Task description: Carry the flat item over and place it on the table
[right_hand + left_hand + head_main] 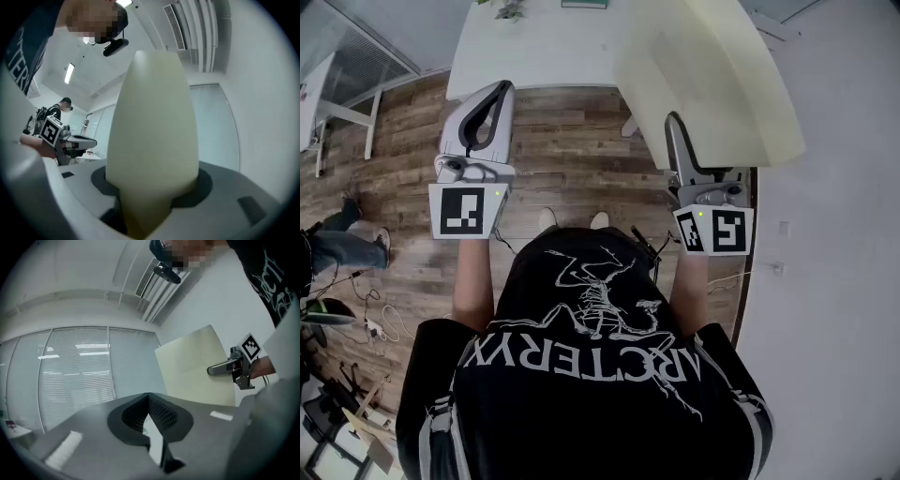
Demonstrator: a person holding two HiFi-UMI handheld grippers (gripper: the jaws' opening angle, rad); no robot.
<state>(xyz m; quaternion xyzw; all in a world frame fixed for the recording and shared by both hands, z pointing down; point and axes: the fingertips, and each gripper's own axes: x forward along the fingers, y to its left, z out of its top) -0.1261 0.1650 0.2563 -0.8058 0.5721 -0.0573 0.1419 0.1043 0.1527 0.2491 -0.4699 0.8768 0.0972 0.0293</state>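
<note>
1. The right claw [674,124] is clamped on the near edge of a cream board [717,84]; its own view shows the board filling the gap between the jaws and rising away from them.
2. The board is off the ground, out ahead of the person on the right; in the head view its far part crosses the right end of the white bench [539,47]; whether it touches the bench I cannot tell.
3. The left claw [149,397] is narrow, its tips meeting with nothing between them; it is held up on the left, well apart from the board.
4. Each claw carries a cube with black-and-white square markers, the left one [464,212] and the right one [715,232], both facing the person.
5. The person wears a black T-shirt [591,361] with a white skeleton print; both forearms reach forward.
6. A wooden floor [572,155] lies below, between the person and the bench.
7. At the far left stand another person's legs [342,246]; cables lie on the floor near them.
8. A plain white wall [844,244] runs along the right.
</note>
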